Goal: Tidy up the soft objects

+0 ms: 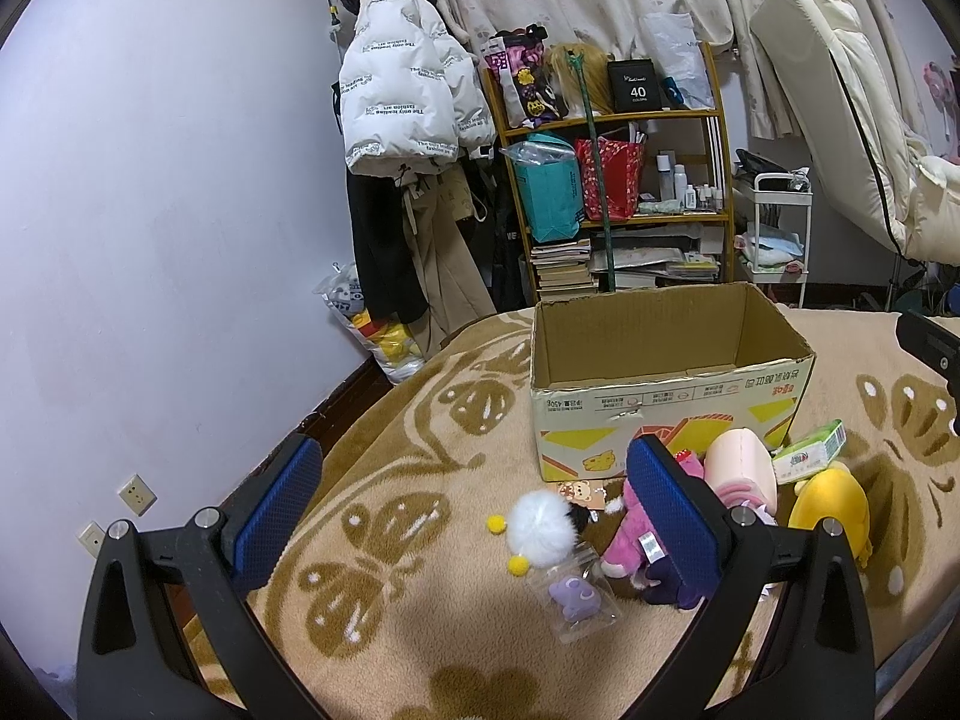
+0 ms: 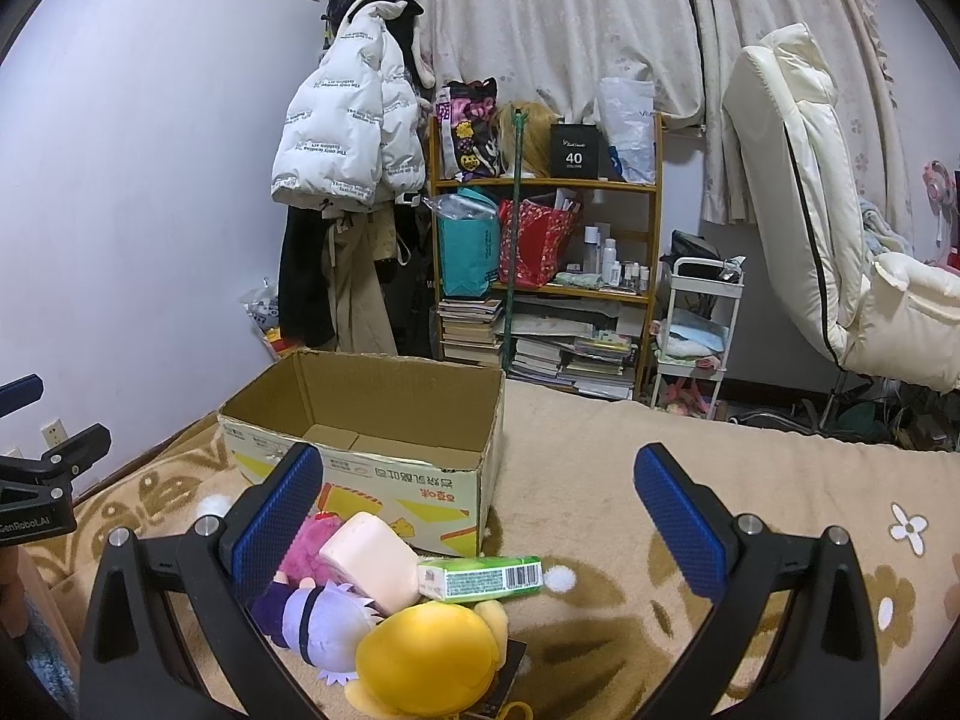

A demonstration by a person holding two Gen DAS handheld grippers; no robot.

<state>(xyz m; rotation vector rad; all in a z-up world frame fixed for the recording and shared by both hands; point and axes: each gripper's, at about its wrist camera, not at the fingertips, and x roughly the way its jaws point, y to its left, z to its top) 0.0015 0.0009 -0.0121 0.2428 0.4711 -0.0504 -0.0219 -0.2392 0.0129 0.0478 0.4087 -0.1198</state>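
Covering the bed, a tan floral blanket (image 1: 420, 462) holds the cardboard box (image 1: 666, 402); both grippers (image 1: 474, 516) (image 2: 480, 522) gape empty before a cluttered shelf (image 1: 618, 174).

An open brown cardboard box (image 1: 669, 384) is set on a tan patterned blanket (image 1: 384, 480). Before it, a yellow plush toy (image 2: 429, 657), a pink plush toy (image 1: 630, 534) and a green rectangular packet (image 2: 480, 579) are heaped; a wooden shelf unit (image 2: 546, 276) is placed behind.

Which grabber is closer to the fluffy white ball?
Left. The left gripper hangs open right over the fluffy white ball; the right gripper hangs open beyond the toy pile.
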